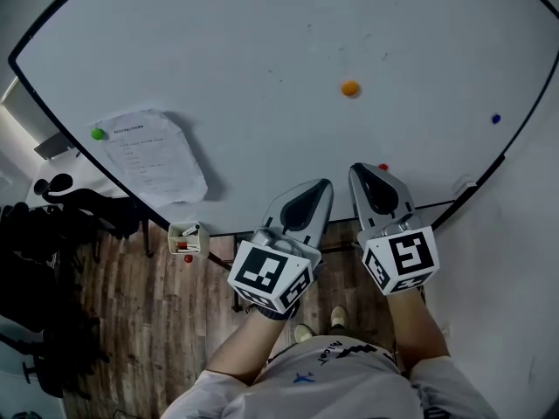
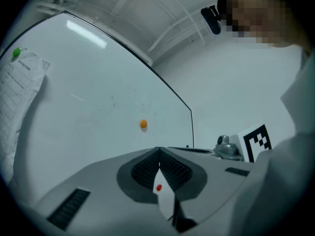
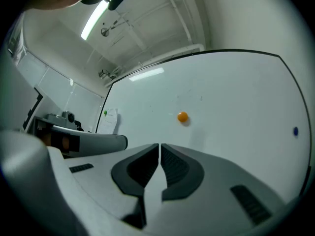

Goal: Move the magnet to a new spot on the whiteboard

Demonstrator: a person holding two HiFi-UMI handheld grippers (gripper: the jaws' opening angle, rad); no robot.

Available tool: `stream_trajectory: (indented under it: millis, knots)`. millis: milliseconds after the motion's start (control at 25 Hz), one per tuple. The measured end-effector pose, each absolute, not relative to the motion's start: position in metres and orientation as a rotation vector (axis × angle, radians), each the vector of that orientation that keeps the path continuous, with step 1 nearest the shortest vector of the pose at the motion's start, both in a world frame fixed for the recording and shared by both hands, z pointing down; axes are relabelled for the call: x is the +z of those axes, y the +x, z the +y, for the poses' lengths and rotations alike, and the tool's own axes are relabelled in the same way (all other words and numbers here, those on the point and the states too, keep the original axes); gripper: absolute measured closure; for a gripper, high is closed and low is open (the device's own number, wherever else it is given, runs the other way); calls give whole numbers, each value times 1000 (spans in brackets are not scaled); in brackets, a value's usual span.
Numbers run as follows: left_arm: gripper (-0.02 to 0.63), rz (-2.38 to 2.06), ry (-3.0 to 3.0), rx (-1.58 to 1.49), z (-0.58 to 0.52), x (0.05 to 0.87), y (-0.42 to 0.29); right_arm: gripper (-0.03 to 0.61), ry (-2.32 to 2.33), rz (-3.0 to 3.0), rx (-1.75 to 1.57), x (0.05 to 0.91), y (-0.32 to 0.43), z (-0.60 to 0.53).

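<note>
Orange magnet (image 1: 350,87) sits a bit right of centre on the whiteboard (image 1: 262,59), with nothing touching it. So I'd say the move hasn't really started, and the grab, carry and drop are all still left. Could be another magnet that's meant, can't tell. Right tongs (image 1: 365,169) and left tongs (image 1: 325,184) hang at the board's lower edge, both clenched on nothing, well short of the orange one. Head view shows a red magnet (image 1: 383,167) right by the right tongs' tip. The right gripper view misses that and just has the orange one ahead.
</note>
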State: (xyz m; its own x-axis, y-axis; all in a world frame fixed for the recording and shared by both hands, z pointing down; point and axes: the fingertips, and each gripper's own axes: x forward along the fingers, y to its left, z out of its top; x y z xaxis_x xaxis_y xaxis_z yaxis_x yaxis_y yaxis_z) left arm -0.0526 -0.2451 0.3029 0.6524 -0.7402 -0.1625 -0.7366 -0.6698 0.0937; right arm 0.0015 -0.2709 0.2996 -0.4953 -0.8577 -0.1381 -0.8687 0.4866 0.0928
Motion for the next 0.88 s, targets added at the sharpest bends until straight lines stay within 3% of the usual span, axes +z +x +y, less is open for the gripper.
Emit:
stream_trajectory:
  millis: [320, 880]
  knots:
    - [601, -1234, 2802, -257, -233, 325, -49, 562, -1535, 2648, 56, 328, 6, -256]
    - [601, -1195, 2797, -257, -232, 331, -37, 565, -1551, 2651, 45, 332, 13, -249]
